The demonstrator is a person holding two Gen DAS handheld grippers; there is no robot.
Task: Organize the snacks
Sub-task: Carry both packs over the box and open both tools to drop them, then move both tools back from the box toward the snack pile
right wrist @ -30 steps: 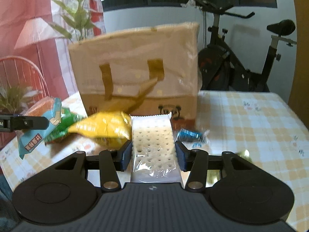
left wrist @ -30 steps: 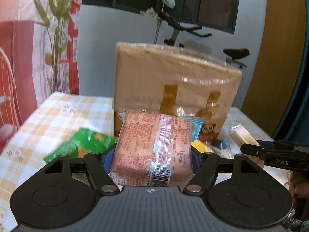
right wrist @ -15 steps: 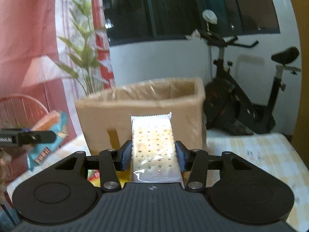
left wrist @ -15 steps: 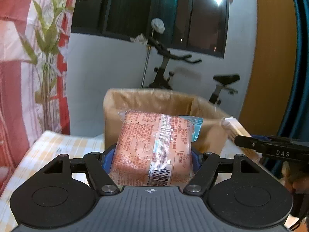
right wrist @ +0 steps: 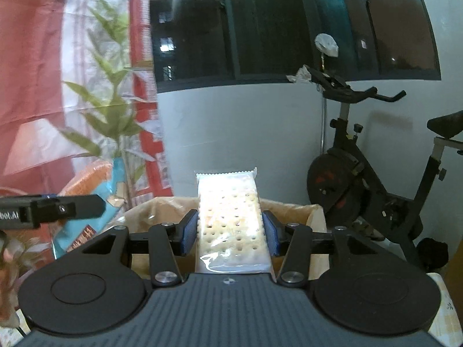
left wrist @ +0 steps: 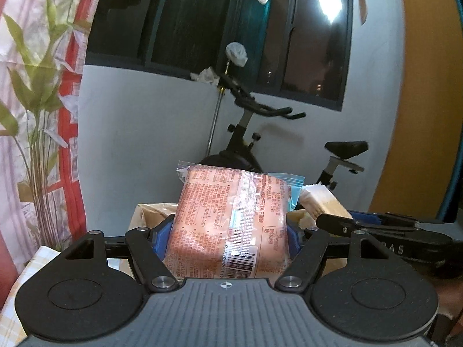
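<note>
My left gripper (left wrist: 228, 240) is shut on an orange snack pack (left wrist: 231, 225) with a barcode and a blue edge, held above the rim of the open brown bag (left wrist: 150, 214). My right gripper (right wrist: 230, 231) is shut on a clear-wrapped cracker pack (right wrist: 231, 219), also raised over the bag's opening (right wrist: 289, 209). In the left wrist view the cracker pack (left wrist: 321, 202) and right gripper (left wrist: 341, 222) show at the right. In the right wrist view the orange pack (right wrist: 92, 179) and left gripper (right wrist: 95, 206) show at the left.
An exercise bike (right wrist: 376, 173) stands behind the bag by the grey wall, under a dark window. A tall green plant (left wrist: 31, 110) and red-and-white curtain are at the left. The checked tablecloth (left wrist: 29, 271) shows at the lower left.
Both grippers rose with their packs from table level in front of the bag to above its open top. The loose snacks on the table dropped out of view.
</note>
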